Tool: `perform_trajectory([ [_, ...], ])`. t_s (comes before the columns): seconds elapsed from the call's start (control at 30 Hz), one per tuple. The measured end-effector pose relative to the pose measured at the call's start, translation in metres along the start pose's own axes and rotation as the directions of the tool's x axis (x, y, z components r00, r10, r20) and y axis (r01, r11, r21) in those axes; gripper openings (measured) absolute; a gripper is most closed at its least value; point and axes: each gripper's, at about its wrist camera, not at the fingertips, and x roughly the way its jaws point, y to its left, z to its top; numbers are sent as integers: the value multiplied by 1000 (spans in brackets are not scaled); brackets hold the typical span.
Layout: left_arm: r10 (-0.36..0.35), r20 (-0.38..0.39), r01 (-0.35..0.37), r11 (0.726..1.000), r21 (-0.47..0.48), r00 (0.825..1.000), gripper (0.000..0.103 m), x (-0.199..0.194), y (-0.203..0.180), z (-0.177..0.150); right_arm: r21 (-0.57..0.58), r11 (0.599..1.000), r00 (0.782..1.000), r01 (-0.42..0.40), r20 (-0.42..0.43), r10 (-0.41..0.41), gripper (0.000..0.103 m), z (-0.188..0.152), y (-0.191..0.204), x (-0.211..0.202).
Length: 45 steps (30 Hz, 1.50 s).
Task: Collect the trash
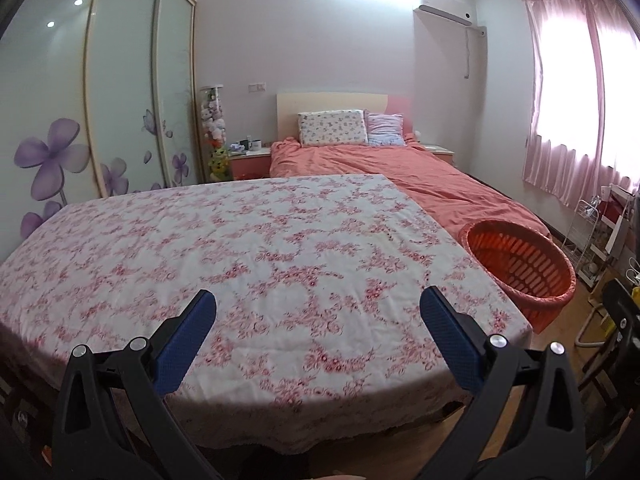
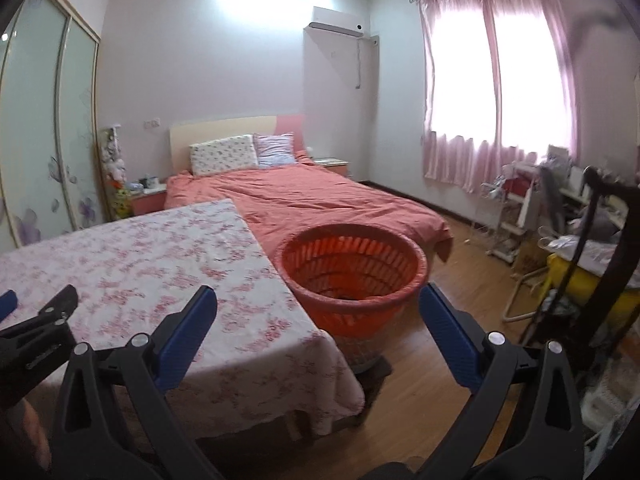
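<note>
Both tongs are seen spread wide, with nothing held between the blue pads. The left tongs (image 1: 318, 312) are held above the near part of the worktop (image 1: 248, 248), which is covered by a white cloth printed with pink flowers. The right tongs (image 2: 318, 312) are held over the worktop's right edge, directed toward the orange basket (image 2: 354, 276). The left tongs are also caught at the left margin of the right wrist view, beside the right tongs.

The slotted orange basket is set just beside the worktop's right edge, raised on a dark stand on the wooden floor (image 2: 432, 364). Something dark is seen at its bottom, but what it is cannot be told. No loose trash can be made out on the cloth.

Beyond the worktop, a bed (image 1: 400, 168) with a coral cover and two pillows is recorded. A wardrobe (image 1: 120, 92) with flower-printed doors is noted at left, and pink curtains (image 2: 496, 88) at right.
</note>
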Motion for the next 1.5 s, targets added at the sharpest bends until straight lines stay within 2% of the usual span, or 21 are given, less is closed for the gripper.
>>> perform_trajectory([
  [0.13,-2,-18,2,1000,-6,1000,100,-2,2,-6,-17,998,998,62,-7,-62,98,-2,3,-1],
  [0.47,-18,-27,18,1000,-3,999,100,-6,-1,-11,-18,989,988,143,-49,-144,98,-10,0,3],
  [0.8,-23,-72,23,1000,-6,997,100,-2,-4,-17,-25,986,979,164,-121,-166,98,-18,-2,14],
  [1.2,4,-71,-5,1000,-13,997,100,-5,-5,-17,-27,978,973,209,-94,-211,98,-16,1,13],
  [1.5,4,-76,-4,1000,-9,997,100,-6,-6,-17,-24,977,973,210,-98,-211,98,-17,1,12],
])
